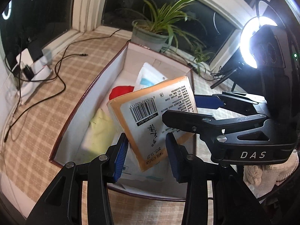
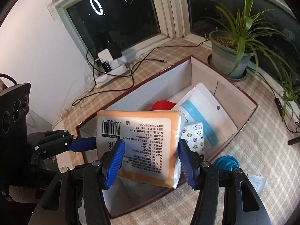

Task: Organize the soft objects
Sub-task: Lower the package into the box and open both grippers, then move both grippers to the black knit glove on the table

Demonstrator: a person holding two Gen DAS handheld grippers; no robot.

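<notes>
An orange tissue pack (image 2: 142, 142) with a white barcode label hangs over the open cardboard box (image 2: 249, 101). My right gripper (image 2: 150, 159) is shut on the pack, one blue finger on each side. In the left wrist view the pack (image 1: 150, 112) sits between my left gripper's (image 1: 148, 155) blue fingers, which stand apart around its lower end; the right gripper (image 1: 187, 110) comes in from the right. The box holds a red soft thing (image 2: 162, 105), a white pouch with a blue stripe (image 2: 202, 108), a patterned tissue pack (image 2: 195, 136) and a pale yellow cloth (image 1: 101, 129).
The box stands on a checked cloth (image 1: 37, 101) by a window. A potted plant (image 2: 230, 56) stands behind the box. Black cables (image 1: 61, 71) and a white charger dock (image 2: 114, 65) lie at the left. A ring light (image 1: 251, 41) glows at right. A blue object (image 2: 226, 163) lies beside the box.
</notes>
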